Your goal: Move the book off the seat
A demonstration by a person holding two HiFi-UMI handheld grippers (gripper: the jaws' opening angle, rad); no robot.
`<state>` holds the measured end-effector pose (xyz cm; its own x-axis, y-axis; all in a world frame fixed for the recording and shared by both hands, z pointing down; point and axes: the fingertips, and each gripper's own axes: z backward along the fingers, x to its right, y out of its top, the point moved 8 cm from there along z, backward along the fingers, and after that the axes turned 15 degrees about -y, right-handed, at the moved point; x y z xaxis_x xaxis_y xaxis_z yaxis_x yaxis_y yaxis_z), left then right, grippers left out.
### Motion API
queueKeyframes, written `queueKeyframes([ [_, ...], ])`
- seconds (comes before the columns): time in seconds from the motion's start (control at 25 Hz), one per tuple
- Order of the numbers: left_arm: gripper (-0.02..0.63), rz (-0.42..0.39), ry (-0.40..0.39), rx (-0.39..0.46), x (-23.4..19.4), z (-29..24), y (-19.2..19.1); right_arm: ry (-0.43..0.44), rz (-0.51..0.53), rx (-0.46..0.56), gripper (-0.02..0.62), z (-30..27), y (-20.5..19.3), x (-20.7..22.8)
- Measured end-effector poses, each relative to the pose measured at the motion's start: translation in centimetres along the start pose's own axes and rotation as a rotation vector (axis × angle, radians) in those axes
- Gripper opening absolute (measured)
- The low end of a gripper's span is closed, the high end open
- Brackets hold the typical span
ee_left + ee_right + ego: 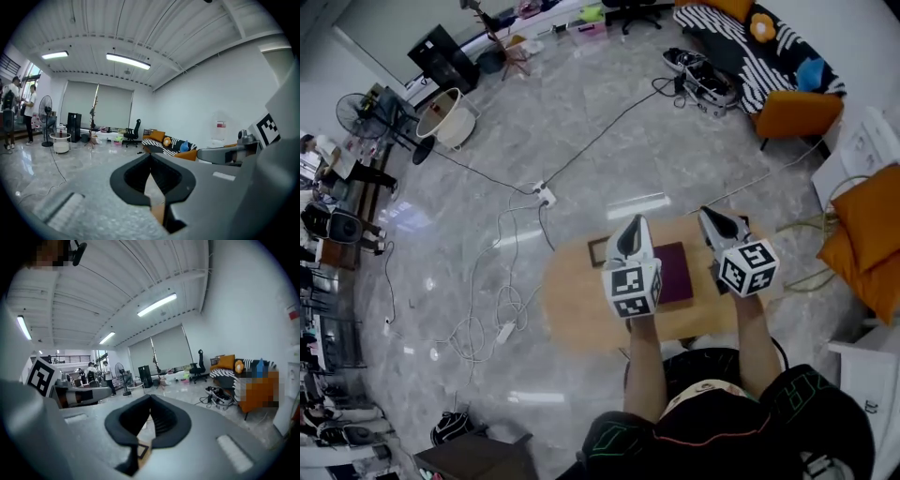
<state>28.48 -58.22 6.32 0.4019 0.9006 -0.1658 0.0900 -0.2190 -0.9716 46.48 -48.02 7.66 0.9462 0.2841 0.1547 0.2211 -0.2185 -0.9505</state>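
Book [675, 272]: dark maroon cover, lying flat on the light wooden oval seat [572, 305], right of the seat's middle and not overhanging any edge. A small dark-framed square [598, 251] lies on the same seat, left of the book and apart from it. In the head view the left tool [633, 230] is held over the seat with its marker cube covering the book's left edge; the right tool [714, 223] is over the seat's right end, so the book shows between the two. Whether either one touches the book cannot be told from there. Left gripper view: the left tool [151, 158] has its dark pads closed tip to tip, nothing between them, a strip of wood visible below. Right gripper view: the right tool [151, 399] is likewise closed and empty. Both point out across the room rather than down at the book. Grey marble floor [609, 141] around the seat, white cables [511, 230] trailing left, an orange chair [797, 112] at far right.
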Motion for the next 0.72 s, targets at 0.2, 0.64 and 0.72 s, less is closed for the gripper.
queueKeyframes([
  [0.2,0.009,-0.056,-0.014,0.041,1.5,-2.0,3.2,-0.008,0.061,0.055,0.003,-0.3,3.7,1.2],
  [0.64,0.009,-0.105,0.043,0.152,3.6,-0.6,9.1,0.011,0.140,0.164,0.003,2.3,10.9,1.5],
  [0.72,0.009,-0.109,0.052,0.166,3.7,0.3,10.8,0.011,0.160,0.182,0.003,3.1,12.6,0.7],
])
